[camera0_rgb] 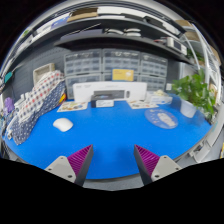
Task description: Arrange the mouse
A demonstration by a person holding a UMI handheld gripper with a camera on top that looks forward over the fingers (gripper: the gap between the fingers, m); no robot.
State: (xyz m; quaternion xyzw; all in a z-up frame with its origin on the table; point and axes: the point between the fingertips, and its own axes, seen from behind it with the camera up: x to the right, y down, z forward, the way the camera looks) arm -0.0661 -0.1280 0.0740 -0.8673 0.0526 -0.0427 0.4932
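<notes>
Held the tongs [112, 160] spread and empty, well back from the mouse [62, 124], probably to line up an approach. Lay white on the blue tabletop [110, 135], ahead and left of the left pad [80, 158], clear of everything and apparently untouched. Beyond it, a patterned cloth [35, 100] draped at the left edge, a white box [105, 96] at the back, a plant [195, 92] at the right, a round disc [160, 117] nearby. Could not make out any cord on the mouse, nor which way it faced; shelves behind too small to read.
</notes>
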